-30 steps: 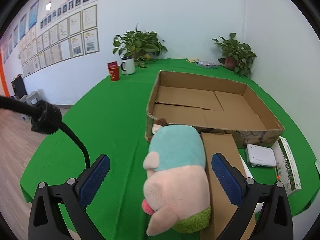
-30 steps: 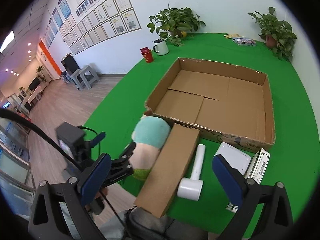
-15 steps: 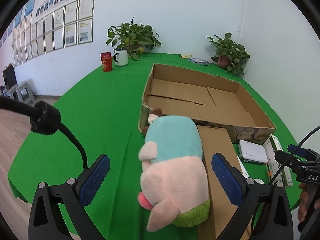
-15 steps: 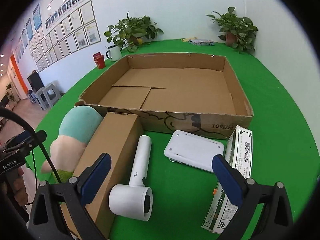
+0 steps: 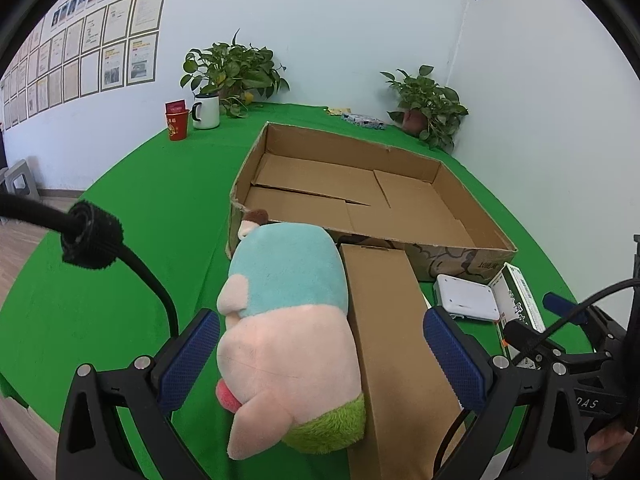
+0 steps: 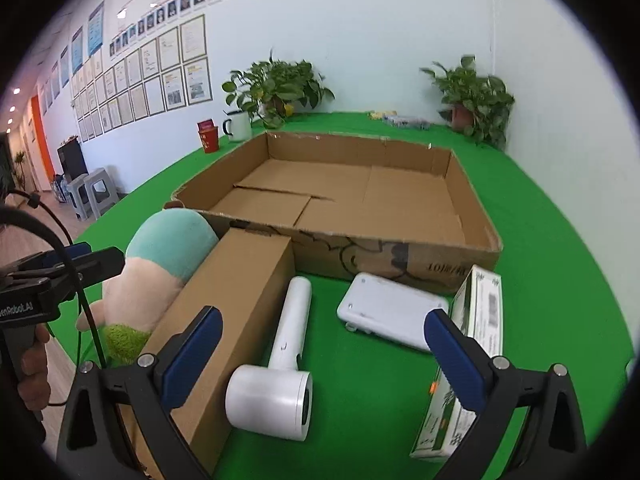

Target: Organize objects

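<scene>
A plush toy [image 5: 286, 320], teal, pink and green, lies on the green table against a long closed brown carton [image 5: 394, 344]. My left gripper [image 5: 322, 354] stands open around the toy's near end and part of the carton, touching neither. An empty shallow cardboard box [image 5: 360, 184] sits behind them. In the right wrist view, my right gripper [image 6: 324, 354] is open above a white hair dryer [image 6: 280, 364]. A flat white device [image 6: 390, 312] and a green-and-white package [image 6: 468, 352] lie to the dryer's right, the plush toy [image 6: 160, 268] and carton [image 6: 224, 320] to its left.
A red cup [image 5: 177, 122], a white mug [image 5: 207, 111] and two potted plants [image 5: 236, 70] [image 5: 426, 106] stand at the table's far side. A person's hand [image 6: 30, 364] holds the left gripper at the left edge of the right wrist view. Stools stand on the floor beyond the table's left edge.
The right gripper has swung down and in close over the hair dryer and white device. The left gripper stays around the toy, its view tilting a little; the right gripper now shows at its right edge.
</scene>
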Tool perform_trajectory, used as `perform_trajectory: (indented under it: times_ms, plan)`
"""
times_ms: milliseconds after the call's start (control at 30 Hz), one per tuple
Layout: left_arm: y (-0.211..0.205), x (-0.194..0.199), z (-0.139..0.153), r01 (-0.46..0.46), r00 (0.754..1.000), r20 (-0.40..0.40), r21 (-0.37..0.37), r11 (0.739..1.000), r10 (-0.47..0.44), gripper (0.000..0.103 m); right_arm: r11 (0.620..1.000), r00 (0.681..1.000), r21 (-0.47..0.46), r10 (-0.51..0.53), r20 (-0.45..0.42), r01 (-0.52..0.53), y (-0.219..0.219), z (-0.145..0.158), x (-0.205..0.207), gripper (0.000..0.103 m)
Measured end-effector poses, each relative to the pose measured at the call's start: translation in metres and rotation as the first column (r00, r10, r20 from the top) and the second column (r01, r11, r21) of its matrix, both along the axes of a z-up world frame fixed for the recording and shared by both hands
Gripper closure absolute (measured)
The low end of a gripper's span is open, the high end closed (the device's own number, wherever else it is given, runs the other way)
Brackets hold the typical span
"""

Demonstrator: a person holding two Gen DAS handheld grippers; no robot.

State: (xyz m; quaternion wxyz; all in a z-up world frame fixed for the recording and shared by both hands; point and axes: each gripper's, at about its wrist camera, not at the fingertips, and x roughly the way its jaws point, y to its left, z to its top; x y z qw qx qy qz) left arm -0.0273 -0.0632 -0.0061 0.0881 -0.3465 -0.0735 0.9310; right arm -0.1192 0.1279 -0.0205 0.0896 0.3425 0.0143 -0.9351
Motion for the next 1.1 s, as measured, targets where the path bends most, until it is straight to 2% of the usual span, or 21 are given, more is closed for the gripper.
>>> perform_trajectory:
  times_ms: [133,333,500,633,700,767,833,900,967,1033,1100]
  plan:
    - [-0.001,-0.005,-0.005,0.005,1.0,0.018,-0.013,1.0,-0.005,0.001,0.999,0.999,0.024,-0.034,0.004,0.034,0.0,-0.001,0.0,0.002]
    - [0.0,-0.005,-0.003,0.014,1.0,0.002,-0.014,1.0,-0.014,0.0,0.998,0.997,0.027,-0.063,0.038,0.062,0.0,-0.009,-0.002,0.002]
    - [0.003,-0.005,-0.002,0.007,1.0,-0.006,-0.035,0.999,-0.008,0.001,0.995,0.995,0.047,-0.094,0.021,0.093,-0.001,-0.008,0.0,0.002]
    - [-0.002,-0.005,0.001,-0.003,1.0,-0.018,-0.064,0.998,0.002,0.0,0.995,0.997,0.063,-0.077,-0.004,0.077,-0.004,-0.007,0.003,0.002]
    - [-0.008,-0.007,0.001,-0.007,1.0,-0.007,-0.064,0.998,0.006,0.001,0.999,0.999,0.039,-0.037,-0.019,0.038,-0.006,-0.005,0.006,0.002]
    - [-0.019,-0.008,-0.002,-0.008,1.0,0.021,-0.034,0.999,0.009,0.001,0.996,0.999,-0.078,0.046,-0.024,-0.047,-0.003,0.0,0.01,0.002]
    - [-0.033,-0.011,-0.009,-0.012,0.998,0.068,0.014,1.0,0.011,0.0,0.961,0.984,-0.213,0.171,-0.053,-0.179,-0.001,0.007,0.017,0.002]
    - [-0.041,-0.013,-0.018,-0.017,0.995,0.098,0.03,0.999,0.014,0.001,0.906,0.953,-0.296,0.28,-0.117,-0.303,-0.001,0.015,0.026,0.002]
    - [-0.042,-0.015,-0.027,-0.01,0.994,0.112,0.031,0.999,0.006,0.001,0.866,0.927,-0.33,0.341,-0.159,-0.375,-0.003,0.019,0.03,0.002]
    - [-0.036,-0.017,-0.036,0.03,0.991,0.127,0.028,0.999,-0.033,0.002,0.846,0.913,-0.342,0.378,-0.156,-0.409,-0.009,0.019,0.027,0.002]
    - [-0.028,-0.02,-0.045,0.06,0.987,0.149,0.03,0.998,-0.064,0.004,0.855,0.914,-0.323,0.382,-0.136,-0.406,-0.017,0.016,0.021,0.002]
